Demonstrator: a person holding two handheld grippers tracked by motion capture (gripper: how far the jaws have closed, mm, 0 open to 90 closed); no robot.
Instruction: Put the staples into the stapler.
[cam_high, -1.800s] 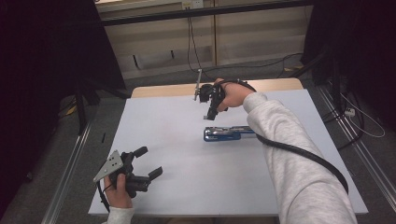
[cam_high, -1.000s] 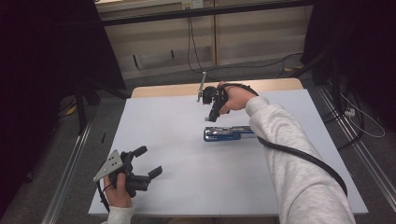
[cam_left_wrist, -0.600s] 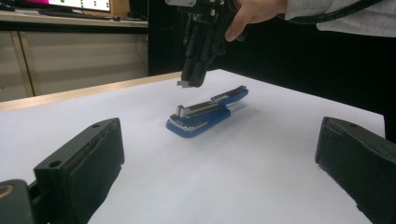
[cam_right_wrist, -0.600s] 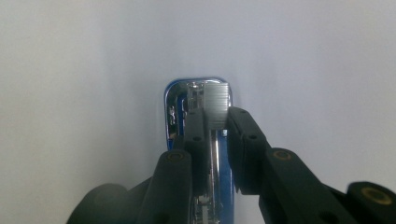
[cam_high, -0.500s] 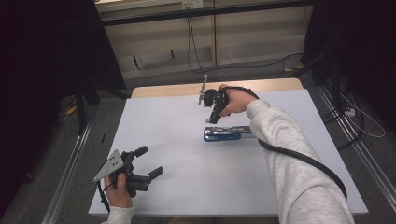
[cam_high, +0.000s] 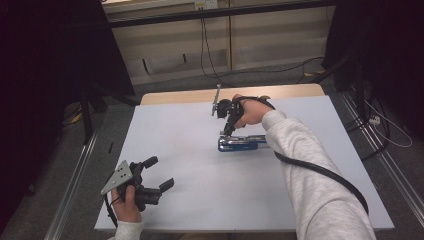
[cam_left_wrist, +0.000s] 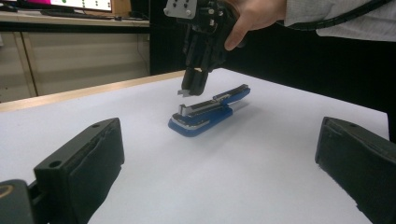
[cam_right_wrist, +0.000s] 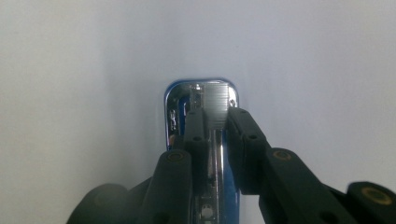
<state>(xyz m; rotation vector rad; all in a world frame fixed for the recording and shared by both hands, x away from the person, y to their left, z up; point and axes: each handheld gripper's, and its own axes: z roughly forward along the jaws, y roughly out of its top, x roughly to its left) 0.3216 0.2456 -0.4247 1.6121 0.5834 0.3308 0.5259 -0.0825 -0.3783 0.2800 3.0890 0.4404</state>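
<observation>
The right gripper's fingers (cam_right_wrist: 195, 126) stand narrow, a slim gap between them and nothing clamped. They point down over the metal top of the blue stapler (cam_high: 240, 144), at its front end. In the left gripper view the tips hang just above that end, apart from it. A small pale glint shows at the tips, and I cannot tell whether it is a staple or only light.

The stapler lies flat on the white table (cam_high: 200, 200), a little toward 1 o'clock from the table's middle in the high view. Its length runs from 9 to 3 o'clock. It has not shifted in the last two seconds.

What has changed is small. The right gripper (cam_high: 226, 131) has crept down and slightly nearer the stapler's 9 o'clock end, with its gap unchanged. This looks like lining up rather than gripping. The fingers sit straight over the stapler's narrow top, so the next move is probably a short drop, either to press the head or to close across the body. The margin is thin on both sides, and an off-centre drop could tip the stapler or skid it along the smooth surface.

Out at 7 o'clock from the stapler, near the table's near-left corner, the left gripper (cam_high: 161, 172) rests with its jaws wide and empty, facing the stapler and unmoved.
</observation>
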